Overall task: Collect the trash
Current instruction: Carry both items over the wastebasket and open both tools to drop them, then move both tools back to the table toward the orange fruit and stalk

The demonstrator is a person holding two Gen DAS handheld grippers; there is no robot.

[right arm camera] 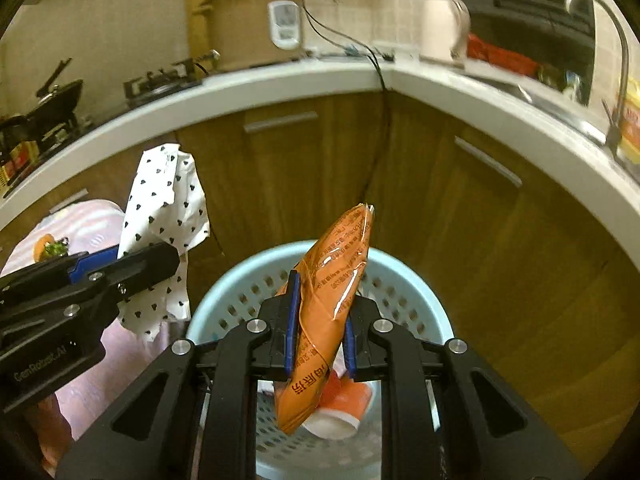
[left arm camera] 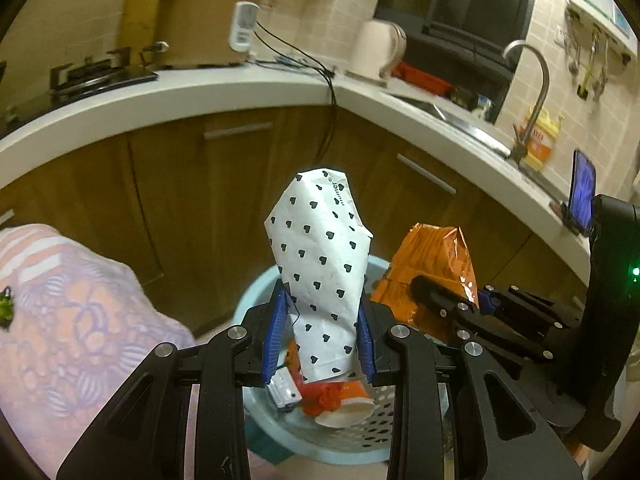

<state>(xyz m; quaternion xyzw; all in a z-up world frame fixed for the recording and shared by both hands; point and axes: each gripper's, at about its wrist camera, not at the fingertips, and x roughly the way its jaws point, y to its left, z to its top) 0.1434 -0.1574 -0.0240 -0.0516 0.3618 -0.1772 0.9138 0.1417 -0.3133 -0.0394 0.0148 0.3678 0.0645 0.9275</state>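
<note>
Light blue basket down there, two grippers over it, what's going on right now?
A person is collecting trash with a gripper in each hand. The left gripper is shut on a white heart-print bag, and the right gripper is shut on an orange snack bag. Both hang above the light blue basket, which already holds an orange paper cup. Neither bag has been dropped yet.

Home kitchen: rice cooker (left arm camera: 208, 20) & gas hob (left arm camera: 96, 74) on corner counter (left arm camera: 200, 92), sink tap (left arm camera: 532, 92), prob. kettle (left arm camera: 376, 50).
</note>
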